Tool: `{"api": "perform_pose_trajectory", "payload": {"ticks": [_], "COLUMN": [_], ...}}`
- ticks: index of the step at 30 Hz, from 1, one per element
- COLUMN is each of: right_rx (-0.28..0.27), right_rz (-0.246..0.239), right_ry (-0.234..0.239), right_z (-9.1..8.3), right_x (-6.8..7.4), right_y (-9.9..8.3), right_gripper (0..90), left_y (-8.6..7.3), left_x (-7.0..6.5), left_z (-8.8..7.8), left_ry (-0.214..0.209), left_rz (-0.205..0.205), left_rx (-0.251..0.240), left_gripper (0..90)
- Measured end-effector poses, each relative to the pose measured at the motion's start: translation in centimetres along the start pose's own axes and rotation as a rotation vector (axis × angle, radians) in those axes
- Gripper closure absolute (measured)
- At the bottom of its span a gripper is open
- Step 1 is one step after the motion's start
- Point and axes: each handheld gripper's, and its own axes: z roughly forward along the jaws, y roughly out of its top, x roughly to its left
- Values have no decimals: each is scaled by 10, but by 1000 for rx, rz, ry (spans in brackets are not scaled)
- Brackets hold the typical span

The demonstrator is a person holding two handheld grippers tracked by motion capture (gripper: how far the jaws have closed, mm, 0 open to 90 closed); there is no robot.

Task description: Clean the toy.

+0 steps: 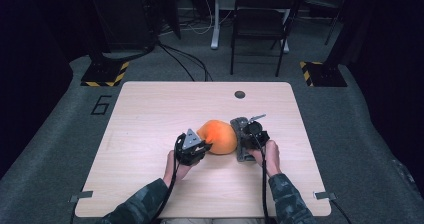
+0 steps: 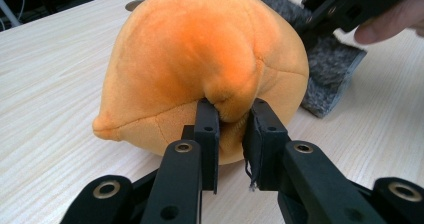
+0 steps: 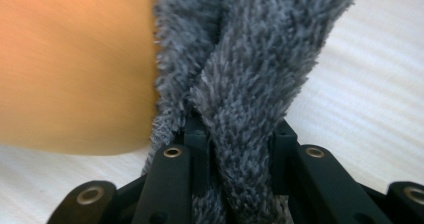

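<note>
An orange plush toy [image 1: 219, 136] lies near the middle of the light wooden table [image 1: 150, 109]. My left gripper [image 1: 200, 146] sits at its left side, and in the left gripper view its jaws pinch a fold of the orange plush [image 2: 200, 49], gripper [image 2: 232, 116] shut on it. A grey fuzzy cloth piece [image 1: 241, 134] lies against the toy's right side. My right gripper [image 1: 248, 134] is over it. In the right gripper view the grey fuzzy cloth [image 3: 250, 59] is squeezed between the jaws of that gripper [image 3: 239, 134], with the orange plush [image 3: 75, 64] beside it at the left.
A dark round hole [image 1: 240, 94] marks the table's far edge. Beyond the table stand a folding chair [image 1: 260, 19] and stands with yellow-black striped bases [image 1: 105, 74]. The table's left half and near edge are bare wood.
</note>
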Motion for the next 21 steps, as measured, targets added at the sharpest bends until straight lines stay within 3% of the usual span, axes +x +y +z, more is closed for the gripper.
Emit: {"api": "perform_pose_trajectory", "payload": {"ticks": [5, 9, 10, 11, 12, 13, 18, 21], "right_rx": [2, -120, -120, -155, -209, -209, -264, -252], "right_rz": [0, 9, 9, 2, -15, -15, -96, -136], "right_ry": [-1, 28, 28, 53, 80, 80, 156, 136], "right_z": [-4, -35, -35, -42, -55, -55, -69, -63], "right_x": [-2, 1, 1, 3, 14, 14, 43, 53], "right_y": [1, 11, 11, 13, 18, 18, 23, 25], "right_gripper": [704, 706, 706, 706, 706, 706, 706, 705], "left_y": [1, -1, -1, -1, -1, -1, 0, -1], "left_x": [-1, 1, 1, 1, 1, 1, -2, 0], "left_z": [0, 0, 0, -1, -1, -1, 0, 0], "left_ry": [-6, -6, -2, -6, -4, -4, -5, -6], "left_rz": [4, -9, -7, -8, -6, -6, 11, 9], "left_rx": [-9, -9, -12, -5, -3, -3, -5, 2], "left_gripper": [769, 768, 768, 768, 767, 767, 767, 768]}}
